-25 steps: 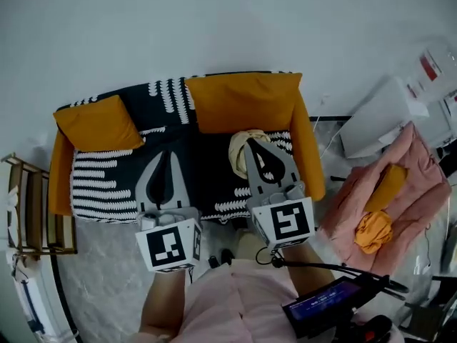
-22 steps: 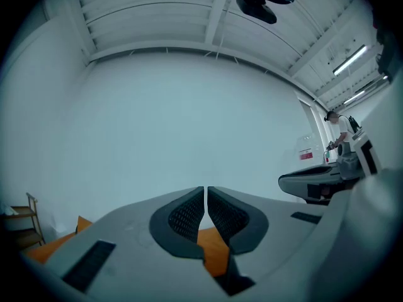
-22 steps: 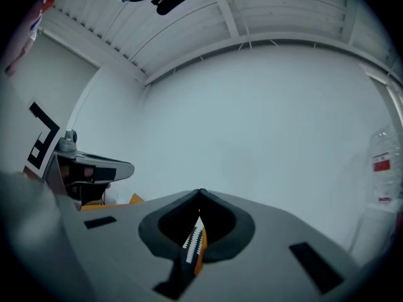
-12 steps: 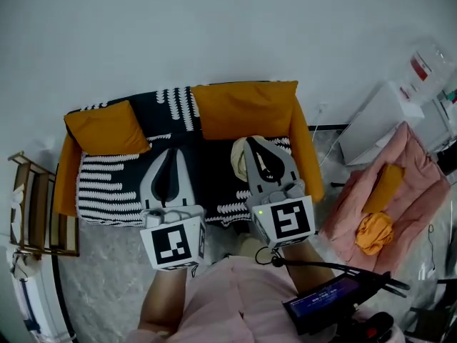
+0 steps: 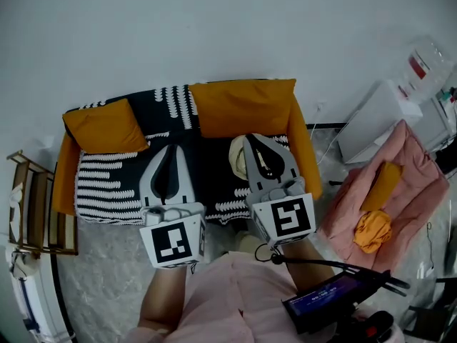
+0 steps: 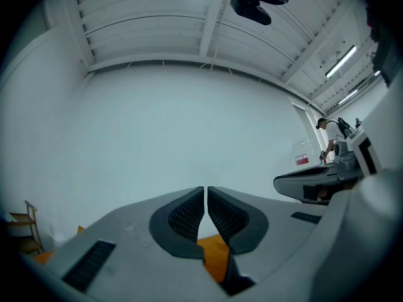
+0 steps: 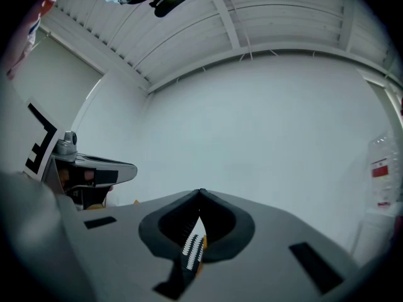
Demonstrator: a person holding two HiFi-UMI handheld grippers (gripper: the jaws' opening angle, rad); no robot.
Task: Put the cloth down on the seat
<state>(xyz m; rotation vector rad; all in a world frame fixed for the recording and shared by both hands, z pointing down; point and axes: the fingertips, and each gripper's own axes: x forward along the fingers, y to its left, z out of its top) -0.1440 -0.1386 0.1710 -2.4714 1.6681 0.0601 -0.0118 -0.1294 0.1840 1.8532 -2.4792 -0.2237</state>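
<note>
Head view: orange cushions (image 5: 103, 126) sit on the striped seat (image 5: 107, 184). The right gripper (image 5: 251, 140), jaws together and empty, half hides a cream cloth (image 5: 238, 157), maybe bunched up, on the seat. The left gripper (image 5: 170, 148) is closed too.

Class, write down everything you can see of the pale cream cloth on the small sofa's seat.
The pale cream cloth is a soft, crumpled bundle of fabric with rounded folds, not spread flat. It lies on the black-and-white patterned sofa seat, toward its right end, just in front of the large orange back cushion. In the head view the grey right gripper covers most of it, so only its left edge shows. That gripper's own view shows its jaws together with no cloth between them.
</note>
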